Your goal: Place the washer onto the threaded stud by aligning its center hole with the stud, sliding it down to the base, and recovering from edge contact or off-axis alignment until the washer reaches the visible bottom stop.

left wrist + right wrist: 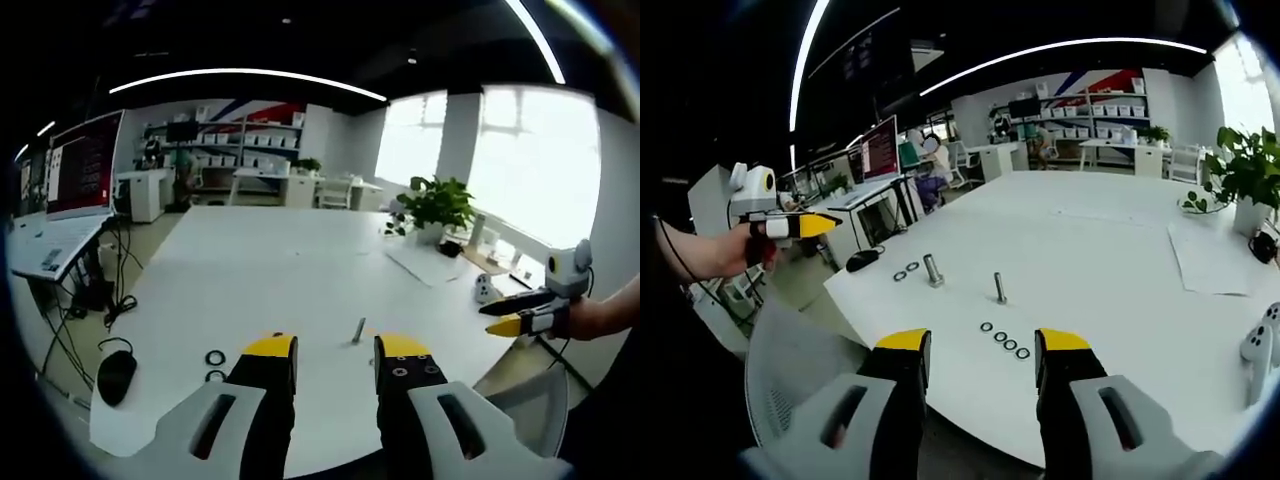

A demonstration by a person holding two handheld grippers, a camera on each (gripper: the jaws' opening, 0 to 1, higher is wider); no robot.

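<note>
The white table [1120,240] runs wide and mostly bare toward the far shelves, and the small parts sit close to its near edge, with open tabletop all around them. In the right gripper view the right claw [982,355] hovers just off that edge, its yellow-tipped jaws spread and holding nothing. Just beyond them a row of four dark washers [1004,341] lies flat on the table, and the slim threaded stud [1000,288] stands upright a little past the row, nothing on it. To its left a thicker bolt [933,270] stands with two more rings [906,272] beside it, near a black mouse [862,259] at the table corner. In the left gripper view the left claw [336,362] is likewise spread and empty, hanging off the table edge, with the stud ahead between its jaws. A potted plant [1248,175] stands far right.
</note>
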